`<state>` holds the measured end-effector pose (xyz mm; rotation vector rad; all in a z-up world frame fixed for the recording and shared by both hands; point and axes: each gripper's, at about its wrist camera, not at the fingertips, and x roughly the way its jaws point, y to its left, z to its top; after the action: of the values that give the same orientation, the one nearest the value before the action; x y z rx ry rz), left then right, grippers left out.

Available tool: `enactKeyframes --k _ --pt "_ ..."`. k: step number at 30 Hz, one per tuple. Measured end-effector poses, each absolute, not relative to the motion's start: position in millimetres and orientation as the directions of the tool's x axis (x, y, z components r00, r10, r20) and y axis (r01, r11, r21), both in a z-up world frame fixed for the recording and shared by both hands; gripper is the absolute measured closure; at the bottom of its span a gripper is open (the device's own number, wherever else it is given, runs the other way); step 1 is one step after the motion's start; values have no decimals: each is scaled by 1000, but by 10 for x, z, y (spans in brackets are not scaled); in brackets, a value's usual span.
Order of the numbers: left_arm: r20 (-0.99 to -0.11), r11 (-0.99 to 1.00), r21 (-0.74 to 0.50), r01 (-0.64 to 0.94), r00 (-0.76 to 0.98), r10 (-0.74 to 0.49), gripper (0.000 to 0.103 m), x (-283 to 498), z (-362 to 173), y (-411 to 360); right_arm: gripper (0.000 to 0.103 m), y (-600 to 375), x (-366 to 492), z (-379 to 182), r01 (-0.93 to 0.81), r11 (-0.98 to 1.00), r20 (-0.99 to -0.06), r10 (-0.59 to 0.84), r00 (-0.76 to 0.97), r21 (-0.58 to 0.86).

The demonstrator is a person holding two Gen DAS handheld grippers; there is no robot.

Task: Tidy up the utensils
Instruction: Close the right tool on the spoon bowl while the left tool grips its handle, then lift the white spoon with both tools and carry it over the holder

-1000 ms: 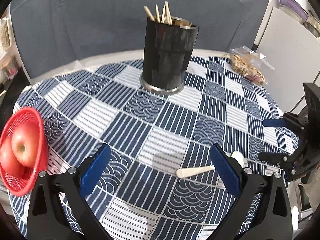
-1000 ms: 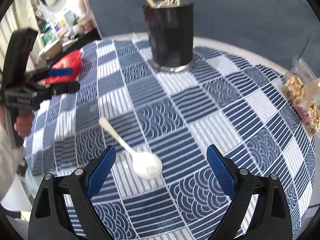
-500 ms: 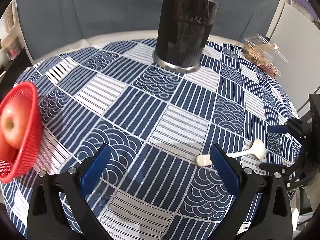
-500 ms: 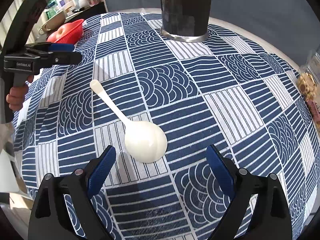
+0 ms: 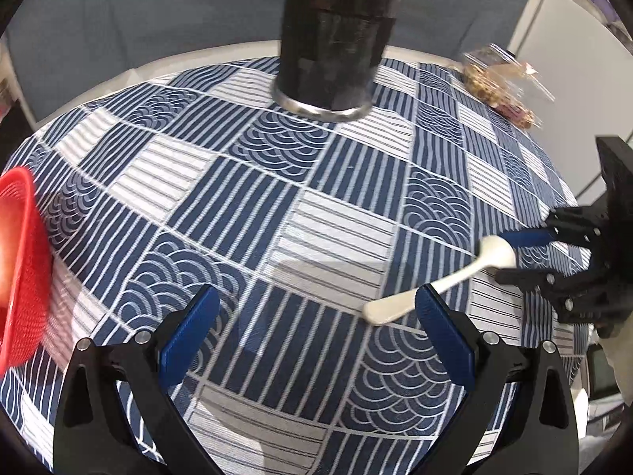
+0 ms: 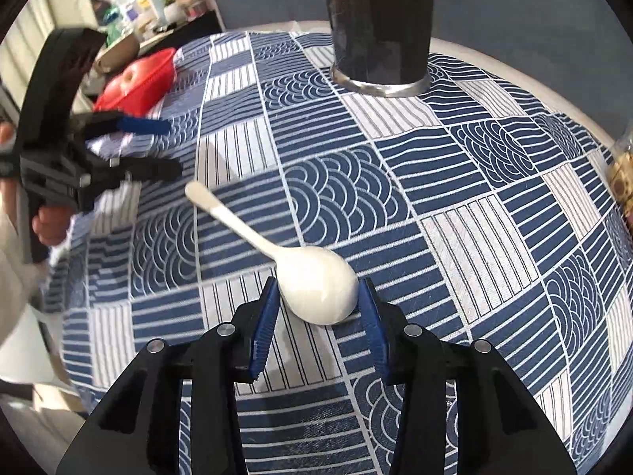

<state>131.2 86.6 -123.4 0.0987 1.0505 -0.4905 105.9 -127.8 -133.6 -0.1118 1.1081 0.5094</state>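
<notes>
A white spoon (image 6: 316, 279) lies on the blue-and-white checked tablecloth (image 6: 455, 182), handle pointing away to the left. My right gripper (image 6: 318, 297) has closed in around the spoon's bowl, a blue pad on each side touching it. In the left wrist view the spoon (image 5: 447, 281) lies at the right, its handle end by my right finger, with the right gripper (image 5: 510, 255) on its bowl. My left gripper (image 5: 312, 316) is open and empty above the cloth. The black utensil holder (image 5: 336, 35) stands at the back of the table, also in the right wrist view (image 6: 378, 19).
A red basket (image 5: 19, 261) with an apple (image 6: 132, 75) sits at the table's left edge. A clear bag of snacks (image 5: 498, 87) lies at the back right. A white cabinet stands beyond the table on the right.
My right gripper has moved forward and its fingers have closed from wide open onto the spoon's bowl. My left gripper has moved nearer the holder and lower, still open.
</notes>
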Motion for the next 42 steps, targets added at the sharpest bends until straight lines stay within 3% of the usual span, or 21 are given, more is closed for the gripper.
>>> enactKeyframes --k 4,5,14,18,20,21,22,24,31,42 --pt "-857 855 -144 499 369 -360 6 1308 -1252 734 72 -1315 1131 -1284 -434 881 -874 353 334 190" --pt "-858 845 -147 515 359 -368 6 1307 -1258 701 99 -1313 1158 -1273 -434 884 -880 336 335 172" --pt "-861 764 -158 626 292 -417 7 1416 -1293 407 99 -1298 1268 -1260 -437 884 -889 325 323 165" --pt "-868 714 -200 671 218 -447 24 1486 -1351 305 99 -1322 1323 -1210 -423 890 -888 323 327 168" --pt "-868 698 -194 690 211 -450 27 1477 -1361 256 99 -1328 1365 -1165 -419 890 -883 333 330 179" --pt "-864 681 -208 702 194 -464 32 1476 -1362 231 99 -1319 1385 -1141 -422 889 -881 334 334 177" --pt "-861 666 -221 713 179 -477 51 1480 -1358 209 99 -1311 1402 -1112 -426 888 -879 334 339 174" --pt "-867 658 -223 719 163 -472 76 1510 -1372 172 99 -1293 1436 -1027 -438 884 -873 338 352 166" --pt "-847 646 -257 719 154 -508 81 1583 -1236 176 99 -1297 1593 -794 -438 887 -861 332 386 146" --pt "-805 646 -212 733 243 -541 81 1733 -650 174 98 -1339 1728 -142 -453 889 -819 309 483 68"
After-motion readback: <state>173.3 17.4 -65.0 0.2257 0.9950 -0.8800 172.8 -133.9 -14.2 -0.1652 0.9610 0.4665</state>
